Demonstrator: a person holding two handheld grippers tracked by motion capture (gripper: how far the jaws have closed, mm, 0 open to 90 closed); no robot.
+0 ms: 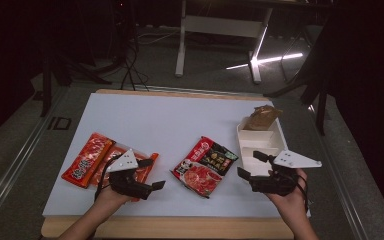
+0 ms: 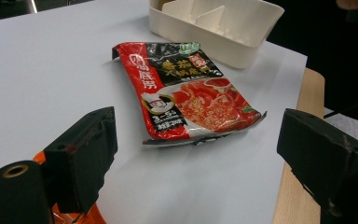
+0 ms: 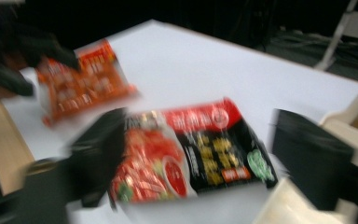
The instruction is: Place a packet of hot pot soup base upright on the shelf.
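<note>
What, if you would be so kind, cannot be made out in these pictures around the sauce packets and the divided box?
- Right gripper view: motion blur smears the print on the red-and-black packet.
- High view: the left hand-held gripper covers part of the orange packets.
- High view: the brown packet in the white divided box is too dim to read.

On the table, a sauce packet lies between two packets at left and a divided tray at right
</note>
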